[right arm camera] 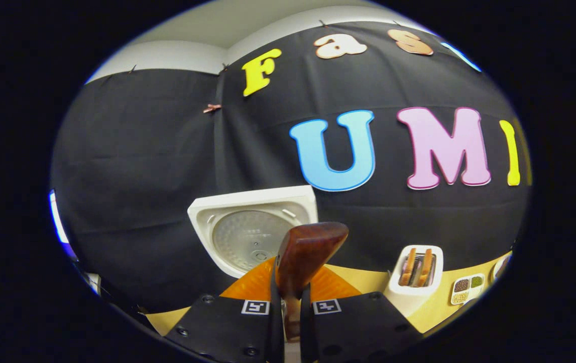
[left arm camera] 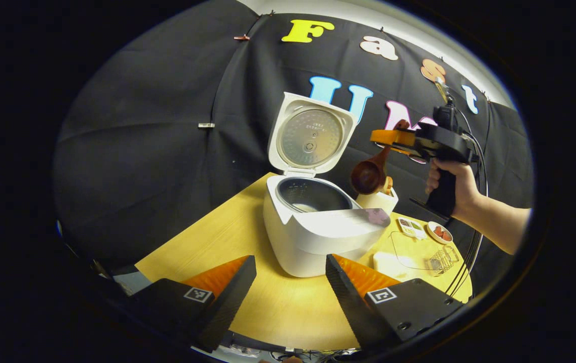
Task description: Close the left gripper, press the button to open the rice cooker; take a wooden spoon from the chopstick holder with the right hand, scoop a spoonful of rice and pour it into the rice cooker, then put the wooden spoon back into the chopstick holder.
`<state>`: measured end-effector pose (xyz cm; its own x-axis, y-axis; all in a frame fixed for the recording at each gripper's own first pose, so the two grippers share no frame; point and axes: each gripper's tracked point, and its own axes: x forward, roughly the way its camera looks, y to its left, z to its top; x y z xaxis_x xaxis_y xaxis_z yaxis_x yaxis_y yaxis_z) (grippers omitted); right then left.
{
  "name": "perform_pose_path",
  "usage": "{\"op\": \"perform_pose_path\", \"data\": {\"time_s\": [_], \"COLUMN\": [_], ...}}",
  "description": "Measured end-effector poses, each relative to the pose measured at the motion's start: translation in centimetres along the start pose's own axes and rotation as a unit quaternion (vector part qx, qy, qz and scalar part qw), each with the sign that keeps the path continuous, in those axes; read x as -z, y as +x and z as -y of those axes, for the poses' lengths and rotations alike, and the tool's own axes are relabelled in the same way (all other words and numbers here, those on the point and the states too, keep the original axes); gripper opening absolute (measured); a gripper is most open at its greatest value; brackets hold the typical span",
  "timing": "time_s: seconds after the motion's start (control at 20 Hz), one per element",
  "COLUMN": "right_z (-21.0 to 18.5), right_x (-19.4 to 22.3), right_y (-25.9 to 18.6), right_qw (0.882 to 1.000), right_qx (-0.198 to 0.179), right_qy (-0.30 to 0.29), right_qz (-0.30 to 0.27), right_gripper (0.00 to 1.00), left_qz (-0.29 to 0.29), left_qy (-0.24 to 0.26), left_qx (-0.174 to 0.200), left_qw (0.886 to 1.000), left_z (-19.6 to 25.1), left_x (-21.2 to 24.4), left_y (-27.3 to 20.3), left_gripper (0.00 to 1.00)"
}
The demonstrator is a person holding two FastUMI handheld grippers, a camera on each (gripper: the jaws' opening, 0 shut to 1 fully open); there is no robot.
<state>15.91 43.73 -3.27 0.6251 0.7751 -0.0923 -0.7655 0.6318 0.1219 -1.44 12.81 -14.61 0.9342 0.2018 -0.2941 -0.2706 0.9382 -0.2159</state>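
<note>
The white rice cooker stands on the yellow table with its lid swung up and the inner pot showing. My left gripper is open, low in front of the cooker and apart from it. To the right of the cooker, a hand holds my right gripper in the air, shut on the handle of a wooden spoon. The spoon's dark bowl hangs just above the white chopstick holder. In the right gripper view my right gripper clamps the spoon, with the lid beyond it.
A white chopstick holder with wooden utensils stands right of the cooker. A divided dish of grains, a small round dish and a clear rack lie at the table's right end. Cables hang beside the forearm.
</note>
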Motion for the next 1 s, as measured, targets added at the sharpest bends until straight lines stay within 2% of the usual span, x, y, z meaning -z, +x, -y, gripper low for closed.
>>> {"op": "perform_pose_path", "data": {"time_s": [0.2, 0.5, 0.75, 1.0], "right_z": [5.2, 14.5, 22.7, 31.2], "right_x": [-1.7, -3.9, -4.4, -2.5], "right_y": [-5.2, -14.3, -20.9, -25.1], "right_qw": [0.999, 0.993, 0.983, 0.967], "right_qx": [0.034, 0.112, 0.181, 0.243], "right_qy": [0.010, 0.004, 0.031, 0.075], "right_qz": [0.005, 0.020, 0.026, 0.011], "right_gripper": [0.16, 0.16, 0.17, 0.16], "left_qz": [0.000, -0.007, -0.011, -0.012], "left_qy": [0.006, 0.016, 0.020, 0.020], "left_qx": [0.019, 0.051, 0.067, 0.059], "left_qw": [1.000, 0.999, 0.997, 0.998], "left_z": [2.7, 8.2, 13.2, 17.4], "left_x": [0.2, 0.8, 1.2, 1.1], "left_y": [-0.6, -1.1, -1.3, -1.4], "left_gripper": [0.96, 0.96, 0.96, 0.96]}}
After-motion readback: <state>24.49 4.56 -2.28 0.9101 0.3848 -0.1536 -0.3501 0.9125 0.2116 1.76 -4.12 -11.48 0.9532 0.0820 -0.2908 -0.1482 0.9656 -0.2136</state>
